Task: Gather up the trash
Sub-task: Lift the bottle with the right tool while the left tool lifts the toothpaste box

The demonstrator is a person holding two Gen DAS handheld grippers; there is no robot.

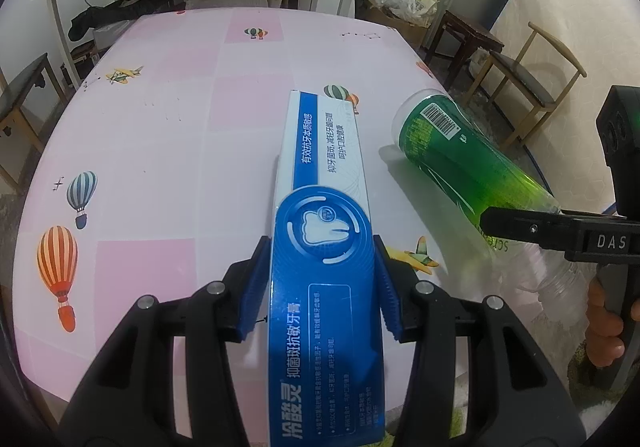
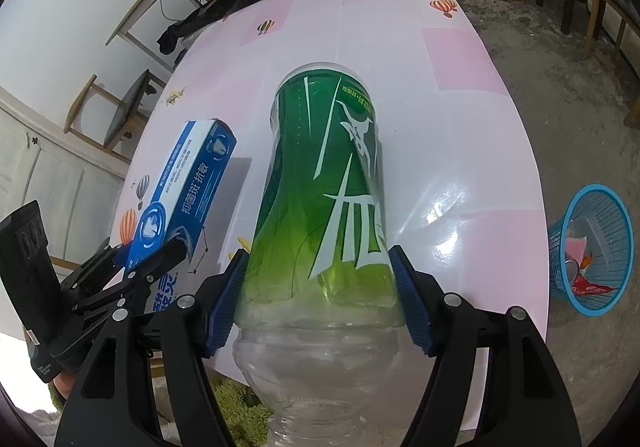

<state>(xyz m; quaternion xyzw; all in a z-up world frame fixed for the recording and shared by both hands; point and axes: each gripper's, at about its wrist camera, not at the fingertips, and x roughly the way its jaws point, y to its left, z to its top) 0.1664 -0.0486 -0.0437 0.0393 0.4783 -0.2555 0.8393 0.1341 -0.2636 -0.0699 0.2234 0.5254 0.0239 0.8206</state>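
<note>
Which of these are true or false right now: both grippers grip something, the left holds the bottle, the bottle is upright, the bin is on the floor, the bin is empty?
1. Both grippers grip something. True: the left gripper is clamped on the toothpaste box, the right gripper on the bottle.
2. The left gripper holds the bottle. False: it holds the box; the right has the bottle.
3. The bottle stands upright on the table. False: it is tilted, neck toward the gripper, base pointing away.
4. The bin is on the floor. True: it sits beside the table, in the right wrist view.
5. The bin is empty. False: some wrappers already lie in it.
</note>
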